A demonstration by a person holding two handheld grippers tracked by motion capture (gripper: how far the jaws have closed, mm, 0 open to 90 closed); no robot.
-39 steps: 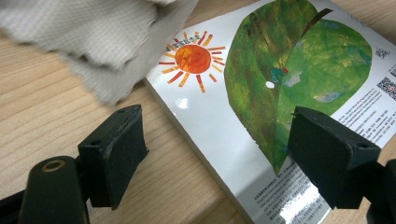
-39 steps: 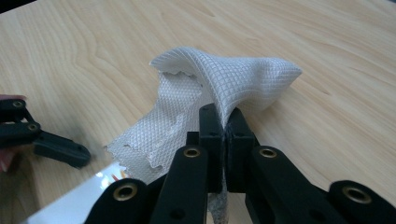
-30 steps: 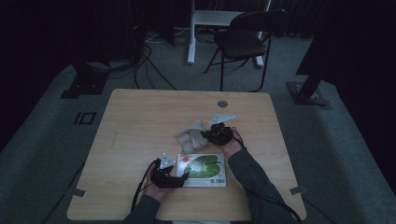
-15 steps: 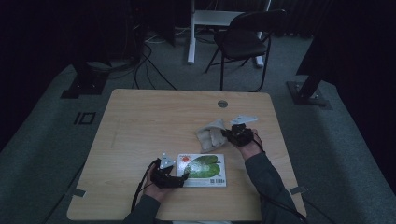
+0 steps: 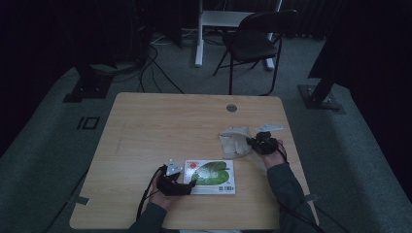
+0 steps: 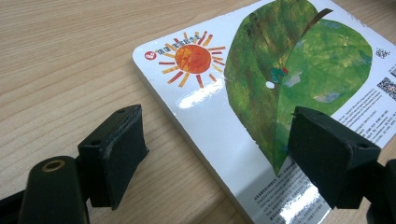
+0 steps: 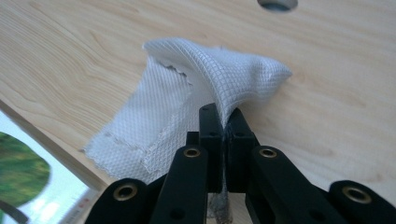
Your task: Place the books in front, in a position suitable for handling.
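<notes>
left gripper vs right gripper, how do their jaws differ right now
The left gripper has its jaws wide open, straddling the glossy board book with the green leaf without pinching it. The right gripper is shut on the white mesh cloth, lifting a fold. Both have black jaws.

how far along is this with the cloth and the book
Done: the right claw is shut on the white cloth, a fold pinched and lifted off the table. In hand: the open left claw straddles the book corner. Left: apparently wiping the cover; cloth sits beside it.
</notes>
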